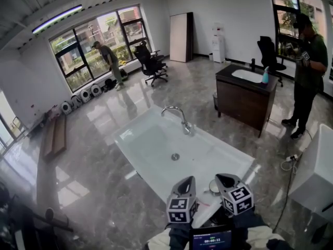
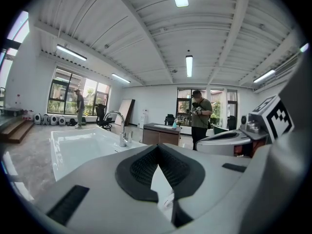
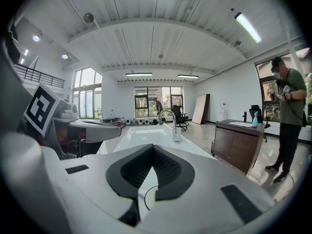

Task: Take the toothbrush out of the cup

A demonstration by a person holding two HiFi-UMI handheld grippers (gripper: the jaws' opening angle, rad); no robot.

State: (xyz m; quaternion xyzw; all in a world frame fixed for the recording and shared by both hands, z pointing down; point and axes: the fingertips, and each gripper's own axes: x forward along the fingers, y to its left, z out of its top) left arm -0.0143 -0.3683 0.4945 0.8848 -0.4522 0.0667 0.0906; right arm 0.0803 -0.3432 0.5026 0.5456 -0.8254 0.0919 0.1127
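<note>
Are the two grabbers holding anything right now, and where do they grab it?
Nothing is held. The left gripper and the right gripper each have their jaws shut together, with nothing clamped between them.

Bright windows (image 1: 99,43), glaring floor (image 1: 101,113), fisheye-warped edges

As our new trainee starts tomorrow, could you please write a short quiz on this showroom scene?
1. True or false: the curved chrome faucet stands on the rim of the long white tub.
2. What stands on the dark wooden vanity? A a blue bottle; B a red cup; C a folded towel.
3. Are the jaws of the right gripper apart or together?
Key: 1 true; 2 A, the blue bottle; 3 together.
</note>
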